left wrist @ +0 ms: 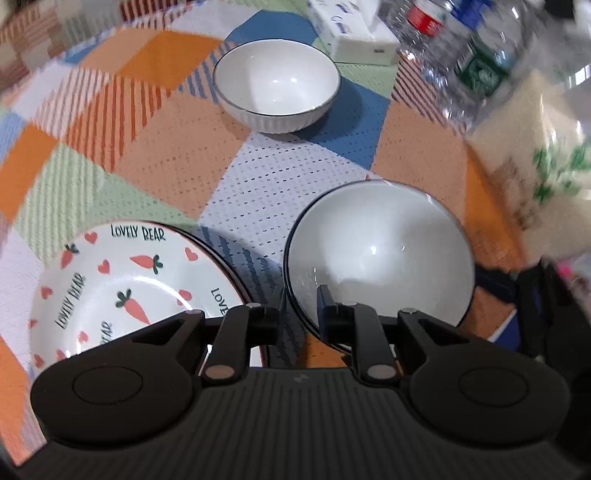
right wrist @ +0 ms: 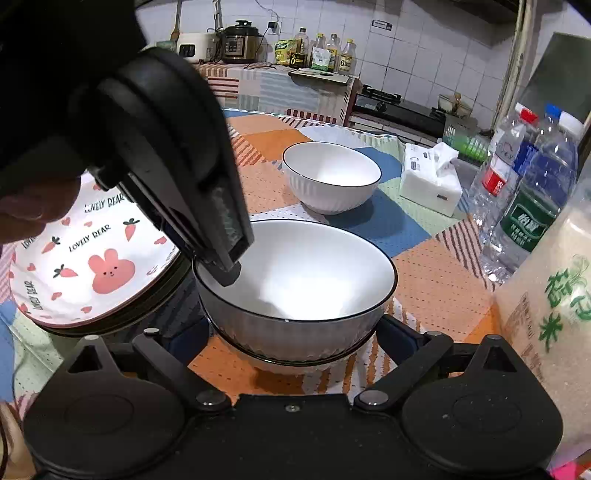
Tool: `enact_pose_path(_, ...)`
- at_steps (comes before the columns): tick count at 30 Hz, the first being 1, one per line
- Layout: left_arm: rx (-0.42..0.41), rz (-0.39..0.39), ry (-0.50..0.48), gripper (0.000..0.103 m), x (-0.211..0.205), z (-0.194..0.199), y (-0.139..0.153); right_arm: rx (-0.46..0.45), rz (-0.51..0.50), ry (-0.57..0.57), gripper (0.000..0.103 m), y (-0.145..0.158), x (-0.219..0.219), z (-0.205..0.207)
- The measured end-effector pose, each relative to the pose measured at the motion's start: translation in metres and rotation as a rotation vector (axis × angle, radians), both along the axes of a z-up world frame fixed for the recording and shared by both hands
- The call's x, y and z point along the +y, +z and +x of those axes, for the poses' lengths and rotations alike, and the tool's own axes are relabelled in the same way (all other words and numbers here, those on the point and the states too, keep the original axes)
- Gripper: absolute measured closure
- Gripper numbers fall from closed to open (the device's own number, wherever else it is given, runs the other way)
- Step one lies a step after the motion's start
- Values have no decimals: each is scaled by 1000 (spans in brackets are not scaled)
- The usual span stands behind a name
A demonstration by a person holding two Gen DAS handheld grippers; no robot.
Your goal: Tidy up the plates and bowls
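A white bowl [left wrist: 384, 251] [right wrist: 306, 269] with a dark rim sits nested in a second matching bowl on the patchwork tablecloth. My left gripper [left wrist: 301, 312] [right wrist: 229, 271] is shut on its near-left rim, one finger inside and one outside. My right gripper [right wrist: 291, 328] stands open wide, with the bowl stack between its fingers; I cannot tell whether they touch it. A third white bowl [left wrist: 277, 85] [right wrist: 332, 177] stands alone farther back. A carrot-and-bunny "Lovely Bear" plate [left wrist: 122, 284] [right wrist: 92, 258] lies left of the stack, on top of a dark-rimmed plate.
A tissue box [left wrist: 351, 33] [right wrist: 428, 184] sits behind the far bowl. Water bottles [left wrist: 472, 55] [right wrist: 524, 192] and a bag of rice [right wrist: 554, 295] crowd the right side. A person's hand [right wrist: 33, 206] holds the left gripper. A kitchen counter with appliances stands beyond the table.
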State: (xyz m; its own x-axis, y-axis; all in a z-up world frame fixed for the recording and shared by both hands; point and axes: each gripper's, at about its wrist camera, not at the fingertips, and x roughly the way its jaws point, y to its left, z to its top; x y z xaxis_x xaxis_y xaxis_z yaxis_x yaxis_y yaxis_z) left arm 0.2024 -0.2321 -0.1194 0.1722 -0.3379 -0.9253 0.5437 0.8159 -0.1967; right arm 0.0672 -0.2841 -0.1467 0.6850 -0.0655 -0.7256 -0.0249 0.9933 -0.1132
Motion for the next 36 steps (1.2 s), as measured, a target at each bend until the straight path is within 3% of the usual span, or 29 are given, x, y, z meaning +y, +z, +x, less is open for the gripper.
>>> enact_pose_path(6,5,-142,32,87,31,23,35,-13,-30,105,4,23,-1,-15)
enact_pose_path(12,-28,-157,14,87,33,50,56,-62,30,157,6,55,-18,-7)
enact_pose_path(17,-94,-169,39,87,31,77,62,-43,140,111,14,72,-41,25)
enact_pose_path(23,-157,-165,18,87,21,93,43,14,296,20,28,86,-78,74)
enact_pose_path(26,-163,-162,6,87,12,99,25,41,378,-45,35,80,-97,102)
enact_pose_path(30,-161,-148,44,87,3,108,5,65,357,-132,44,42,-110,140)
enact_pose_path(36,-147,-204,175,80,9,128,-7,63,548,-253,47,-4,-135,172)
